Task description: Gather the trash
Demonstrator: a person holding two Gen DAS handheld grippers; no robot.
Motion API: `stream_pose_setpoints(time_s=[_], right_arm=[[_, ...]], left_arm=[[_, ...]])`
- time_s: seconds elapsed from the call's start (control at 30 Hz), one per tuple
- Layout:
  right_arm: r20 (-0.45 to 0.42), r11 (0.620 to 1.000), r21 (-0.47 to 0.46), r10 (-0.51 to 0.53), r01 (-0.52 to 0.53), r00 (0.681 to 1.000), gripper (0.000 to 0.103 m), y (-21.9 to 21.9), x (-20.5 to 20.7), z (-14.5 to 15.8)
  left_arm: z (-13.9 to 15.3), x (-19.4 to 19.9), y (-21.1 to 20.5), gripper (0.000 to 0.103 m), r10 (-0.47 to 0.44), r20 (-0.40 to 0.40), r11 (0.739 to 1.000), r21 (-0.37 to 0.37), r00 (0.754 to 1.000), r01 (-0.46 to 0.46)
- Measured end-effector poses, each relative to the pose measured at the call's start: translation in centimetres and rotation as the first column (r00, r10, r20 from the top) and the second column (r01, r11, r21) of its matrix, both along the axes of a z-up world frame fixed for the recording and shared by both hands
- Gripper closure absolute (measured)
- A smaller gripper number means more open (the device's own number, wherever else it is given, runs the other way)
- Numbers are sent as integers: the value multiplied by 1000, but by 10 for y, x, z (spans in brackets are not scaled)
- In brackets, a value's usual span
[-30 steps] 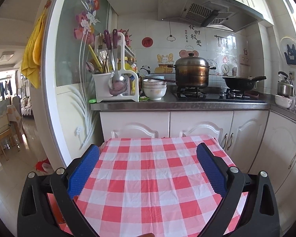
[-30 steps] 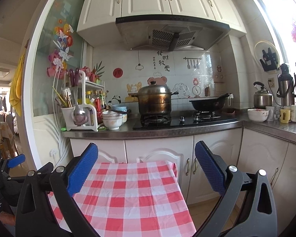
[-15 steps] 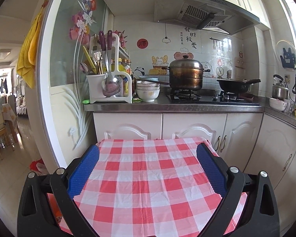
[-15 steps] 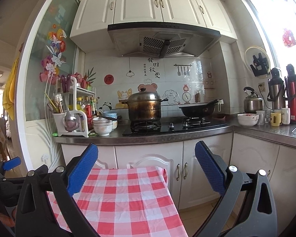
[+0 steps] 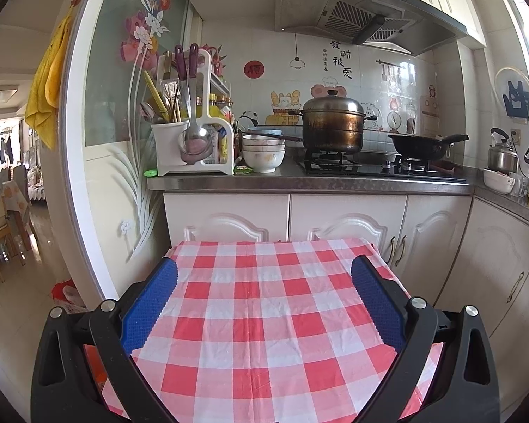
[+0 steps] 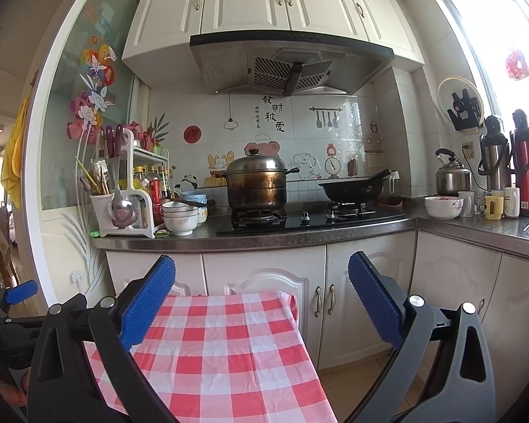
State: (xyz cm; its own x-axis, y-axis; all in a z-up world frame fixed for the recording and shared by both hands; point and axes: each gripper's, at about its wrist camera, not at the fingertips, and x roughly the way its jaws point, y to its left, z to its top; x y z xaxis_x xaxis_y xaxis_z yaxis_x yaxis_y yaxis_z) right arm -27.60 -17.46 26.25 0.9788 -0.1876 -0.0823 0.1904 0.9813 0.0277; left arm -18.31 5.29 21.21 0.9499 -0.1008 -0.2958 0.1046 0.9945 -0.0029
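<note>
My left gripper point(image 5: 264, 275) spread wide over wrinkled red-checked tablecloth point(image 5: 264, 317), right gripper point(image 6: 261, 275) likewise apart, dimpled blue pads point(image 6: 374, 303), small green wrapper point(image 5: 242, 169) on steel counter point(image 5: 299, 183) beside stacked bowls point(image 5: 263, 153).

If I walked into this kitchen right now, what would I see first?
Probably the red-and-white checked tablecloth, spread right under the open left gripper and right gripper. Next, the big brown steamer pot on the stove, with a black wok on the burner to its right. Then the red thermos standing by the window.
</note>
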Motion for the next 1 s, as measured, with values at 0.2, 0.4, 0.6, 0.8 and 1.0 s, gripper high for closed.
stream_pose_setpoints(time_s=[0.2, 0.4, 0.6, 0.8, 1.0], right_arm=[[-30, 1000, 0, 9, -9, 1000, 4, 0, 11, -9], [-56, 1000, 5, 13, -13, 998, 4, -2, 22, -19], [-118, 1000, 29, 14, -11, 993, 4, -11, 44, -39], [-292, 996, 84, 25, 0, 956, 4, -28, 90, -86], [-511, 990, 140, 56, 19, 858, 4, -42, 149, -162]], left_arm=[[-6, 9, -1, 5, 4, -21, 1000, 1, 1000, -4], [-14, 19, -4, 5, 5, -41, 1000, -3, 999, -6], [-33, 39, -8, 5, -48, -106, 997, -60, 993, 42], [-87, 82, -26, 5, -51, -290, 998, -56, 956, 36], [-156, 131, -45, 5, -13, -454, 999, -33, 891, -3]])
